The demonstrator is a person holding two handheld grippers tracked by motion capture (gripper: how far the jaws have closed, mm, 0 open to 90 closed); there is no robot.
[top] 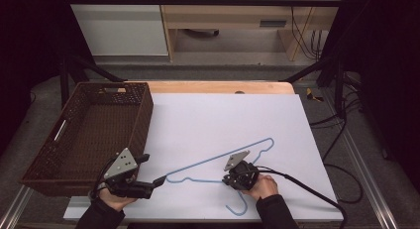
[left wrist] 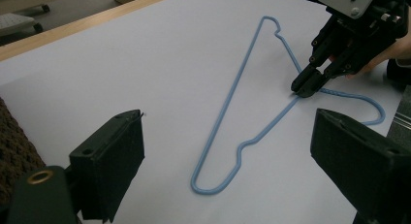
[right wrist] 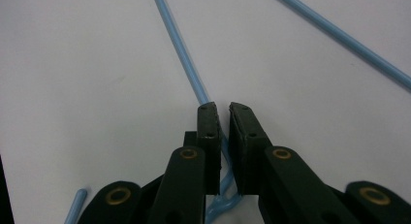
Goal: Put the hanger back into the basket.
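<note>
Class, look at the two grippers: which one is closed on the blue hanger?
The right gripper: its jaws pinch the blue hanger near the hook's neck. The left gripper stands wide open, off the wire.

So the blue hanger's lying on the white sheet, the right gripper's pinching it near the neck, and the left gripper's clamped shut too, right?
Not quite. The left gripper is open, jaws wide apart in the left gripper view. The rest holds: the right gripper pinches the blue hanger on the white sheet.
</note>
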